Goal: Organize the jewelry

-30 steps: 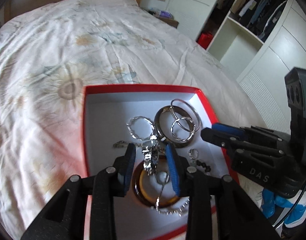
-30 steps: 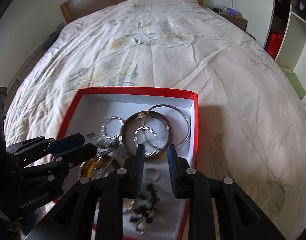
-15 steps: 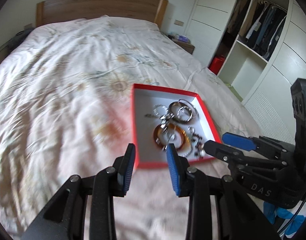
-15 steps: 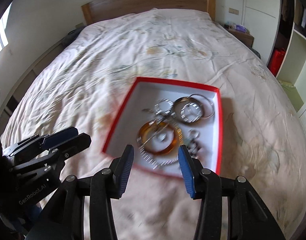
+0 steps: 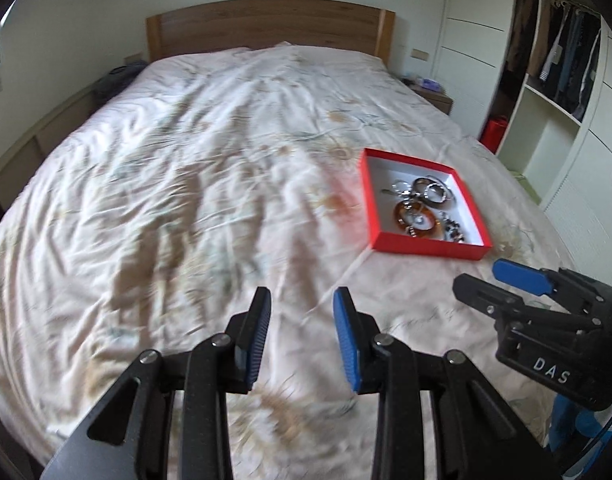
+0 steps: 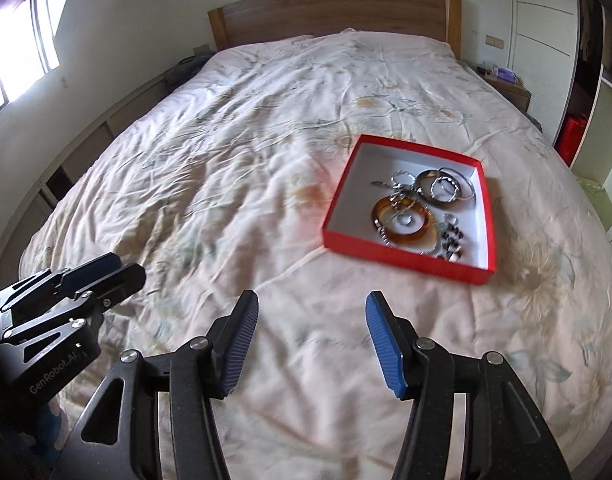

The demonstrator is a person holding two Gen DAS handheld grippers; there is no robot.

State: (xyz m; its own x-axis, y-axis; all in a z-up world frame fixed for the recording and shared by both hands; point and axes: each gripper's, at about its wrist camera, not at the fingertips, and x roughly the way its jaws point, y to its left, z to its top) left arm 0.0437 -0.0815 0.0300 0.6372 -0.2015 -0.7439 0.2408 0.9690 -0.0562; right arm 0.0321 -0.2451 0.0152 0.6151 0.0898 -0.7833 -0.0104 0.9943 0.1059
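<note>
1. The left gripper (image 5: 302, 336), a second ago down inside the box, now hangs over bare bedspread (image 5: 186, 184) near the foot edge of the bed; its jaws stand apart as before, released, with nothing between them.
2. The right gripper (image 6: 311, 340), which was also low over the box, has drawn back the same way; its jaws are opening, wider than earlier, and nothing is between them.
3. The red box (image 6: 401, 258) lies on the bed's right half, well apart from both grippers, where it earlier filled both views.
4. The jewelry stays in the box: amber bangle (image 6: 401, 220), silver bangles (image 6: 445, 188), dark beads (image 6: 451, 240).
</note>
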